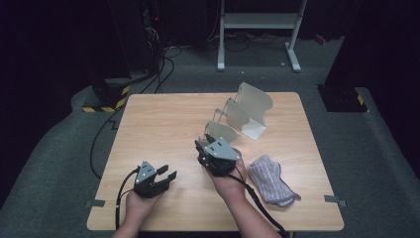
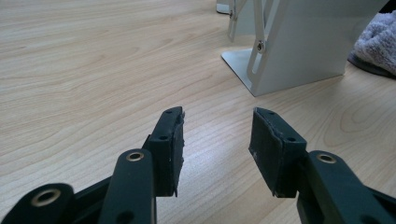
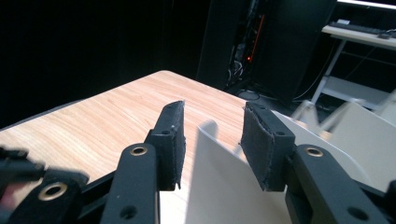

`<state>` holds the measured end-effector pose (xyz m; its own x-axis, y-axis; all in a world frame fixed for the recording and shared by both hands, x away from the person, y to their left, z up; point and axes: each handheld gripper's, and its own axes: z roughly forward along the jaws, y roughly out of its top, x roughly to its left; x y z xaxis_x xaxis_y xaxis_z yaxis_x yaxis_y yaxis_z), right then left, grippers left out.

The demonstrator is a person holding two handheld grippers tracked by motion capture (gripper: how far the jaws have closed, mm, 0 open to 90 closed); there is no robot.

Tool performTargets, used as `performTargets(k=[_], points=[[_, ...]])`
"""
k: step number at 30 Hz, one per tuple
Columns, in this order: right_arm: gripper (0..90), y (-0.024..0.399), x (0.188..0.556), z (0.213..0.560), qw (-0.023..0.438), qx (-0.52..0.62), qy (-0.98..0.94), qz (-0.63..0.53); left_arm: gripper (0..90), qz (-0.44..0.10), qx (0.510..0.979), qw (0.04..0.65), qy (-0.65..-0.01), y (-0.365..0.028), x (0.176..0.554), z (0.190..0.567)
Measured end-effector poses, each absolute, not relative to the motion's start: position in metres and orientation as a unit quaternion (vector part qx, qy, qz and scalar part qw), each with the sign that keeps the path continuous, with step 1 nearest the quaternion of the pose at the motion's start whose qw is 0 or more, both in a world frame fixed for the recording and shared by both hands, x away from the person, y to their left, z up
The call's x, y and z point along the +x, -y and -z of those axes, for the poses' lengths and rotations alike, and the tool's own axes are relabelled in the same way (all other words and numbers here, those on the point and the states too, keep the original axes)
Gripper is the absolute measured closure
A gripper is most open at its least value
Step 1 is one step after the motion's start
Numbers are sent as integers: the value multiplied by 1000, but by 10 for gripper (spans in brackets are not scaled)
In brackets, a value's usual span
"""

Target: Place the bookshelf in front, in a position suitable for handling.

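1. Two grippers are at work over the table [image 1: 148, 129], and the right gripper [image 1: 210, 145] is far the nearer to the metal rack [image 1: 242, 116] of upright plates.
2. Seen along the right gripper's own jaws, the nearest plate [image 3: 219, 182] of the rack rises just ahead of the gap between them, edge-on and slightly off toward the right-hand pad [image 3: 261, 144]. Its flat faces run roughly parallel to the pads, so the plate could pass between them if the gripper went straight forward.
3. Those jaws stand parted and released, with nothing pressed between them; the plate's rounded top sits in line with the gap, but it looks to be beyond the pad tips, not touching either.
4. The left gripper [image 1: 166, 177] lies low near the table edge, its jaws likewise apart and empty. From it the rack [image 2: 289, 51] stands ahead and to the right of the gap, well apart.
5. A folded grey cloth [image 1: 270, 179] rests beside the right forearm, behind and to the right of the right jaws; in the left gripper view it lies past the rack at the far right.
6. Judging from this, the coming move depends on keeping the right pads straddling the plate's thin edge.
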<state>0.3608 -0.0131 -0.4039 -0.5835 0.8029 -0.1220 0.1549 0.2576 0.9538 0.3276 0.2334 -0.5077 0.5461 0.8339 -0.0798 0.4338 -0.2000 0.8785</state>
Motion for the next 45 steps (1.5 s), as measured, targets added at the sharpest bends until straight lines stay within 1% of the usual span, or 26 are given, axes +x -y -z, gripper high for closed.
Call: performTargets(k=[5,6,9,10,15,22,23,26,29,35,45], points=[[643,-4,374,406,319,336,-735,-495,542,-211,743,470,-427,-237,327,507],[677,-8,378,409,323,343,-738,-482,542,-211,742,471,-428,-238,327,507],[698,-8,379,412,323,346,-741,-477,542,-209,741,472,-429,-240,327,508],[725,-5,378,412,329,348,-739,-475,542,-208,742,470,-430,-240,327,509],[711,7,372,411,327,345,-740,-476,543,-207,744,469,-429,-238,327,510],[705,38,354,412,329,342,-735,-484,543,-206,746,465,-429,-236,327,511],[702,47,349,412,327,344,-734,-486,542,-206,747,464,-429,-236,327,512],[697,54,347,411,318,346,-737,-486,542,-203,749,462,-429,-233,329,514],[698,52,349,410,313,348,-741,-482,542,-201,750,462,-429,-232,329,514],[753,46,356,410,308,349,-741,-483,543,-201,750,461,-430,-233,329,514],[816,38,358,411,321,339,-746,-475,543,-202,748,463,-431,-235,330,514]])
